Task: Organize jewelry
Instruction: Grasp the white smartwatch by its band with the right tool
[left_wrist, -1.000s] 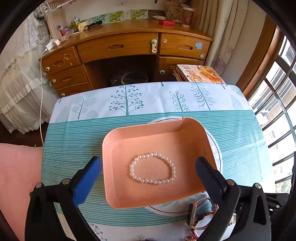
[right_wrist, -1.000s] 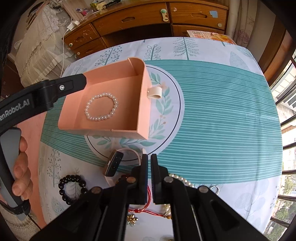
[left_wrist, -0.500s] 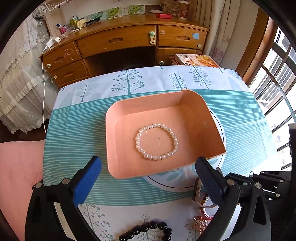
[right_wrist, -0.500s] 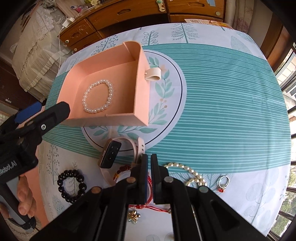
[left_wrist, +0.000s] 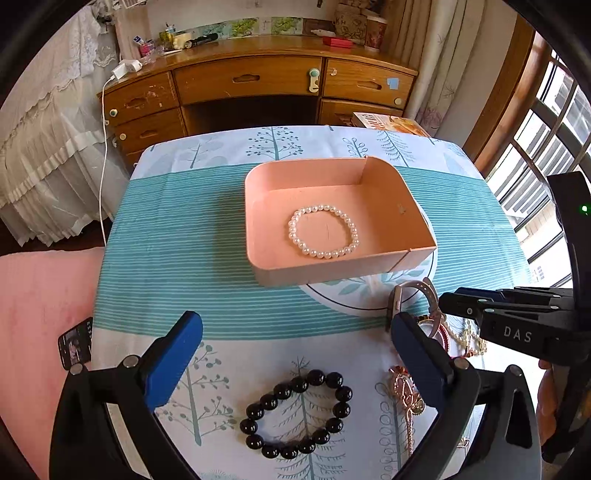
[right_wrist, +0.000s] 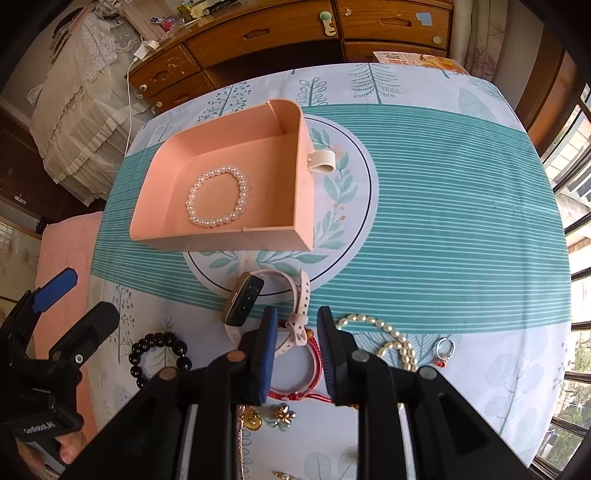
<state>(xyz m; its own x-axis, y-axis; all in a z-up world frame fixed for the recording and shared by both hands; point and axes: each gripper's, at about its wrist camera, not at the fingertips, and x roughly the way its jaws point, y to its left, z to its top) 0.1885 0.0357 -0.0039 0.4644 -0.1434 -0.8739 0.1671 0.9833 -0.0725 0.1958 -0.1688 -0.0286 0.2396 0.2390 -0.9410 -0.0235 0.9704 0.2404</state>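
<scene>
A pink box (left_wrist: 373, 173) (right_wrist: 299, 177) sits mid-table with a white pearl bracelet (left_wrist: 323, 232) (right_wrist: 217, 201) lying inside. My left gripper (left_wrist: 295, 332) is open and empty, pulled back above a black bead bracelet (left_wrist: 295, 413) (right_wrist: 157, 352). My right gripper (right_wrist: 295, 325) is partly open, its jaws either side of the pink strap of a smartwatch (right_wrist: 245, 302) (left_wrist: 397, 301) and a red cord bracelet (right_wrist: 314, 363). A pearl necklace (right_wrist: 388, 339), a ring (right_wrist: 443, 349) and gold brooches (right_wrist: 266, 417) (left_wrist: 406, 391) lie near the front edge.
The table has a teal striped cloth (left_wrist: 184, 240). A wooden desk (left_wrist: 258, 85) stands behind it, a book (left_wrist: 388, 122) at its far right corner. A pink cushion (left_wrist: 40, 314) and a phone (left_wrist: 75, 343) lie to the left. Windows are on the right.
Both grippers have drawn back from the box toward the front edge. My right gripper has opened from shut and now straddles the watch strap. The black bracelet has come into the left view.
</scene>
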